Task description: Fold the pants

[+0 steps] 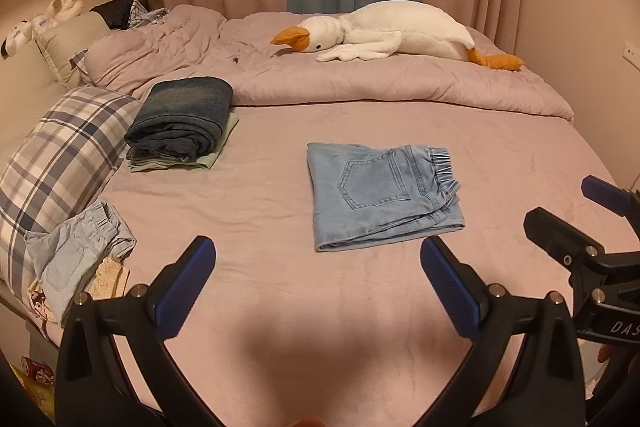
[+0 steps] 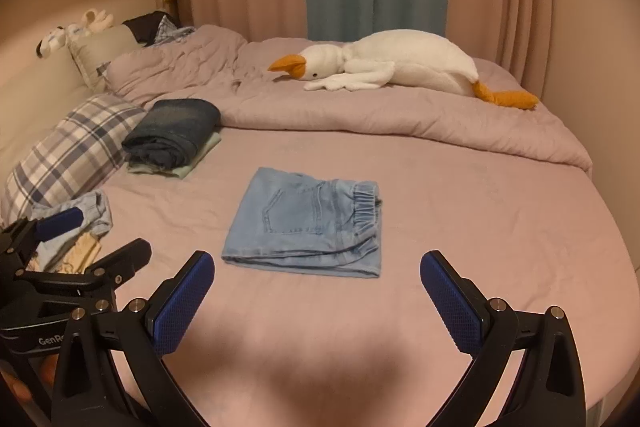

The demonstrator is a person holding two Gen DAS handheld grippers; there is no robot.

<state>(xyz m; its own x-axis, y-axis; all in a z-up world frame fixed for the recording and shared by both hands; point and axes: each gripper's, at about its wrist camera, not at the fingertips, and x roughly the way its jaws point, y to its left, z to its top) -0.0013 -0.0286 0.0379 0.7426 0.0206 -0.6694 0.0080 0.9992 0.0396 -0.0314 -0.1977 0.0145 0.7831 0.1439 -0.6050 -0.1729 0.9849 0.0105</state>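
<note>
Both tools hover spread over the bed [image 1: 500,155], gripping nothing: left tool [image 1: 318,259], right tool [image 2: 316,273]. Folded light-blue pants [image 2: 308,223] lie flat just beyond, at twelve o'clock; dark folded jeans [image 1: 182,117] sit at ten o'clock.

Left tool [image 1: 318,257] level, fingers spread wide, nothing between them. Right tool [image 2: 316,273] likewise spread and empty, side by side at left's 3 o'clock; both point toward 12 o'clock.
</note>
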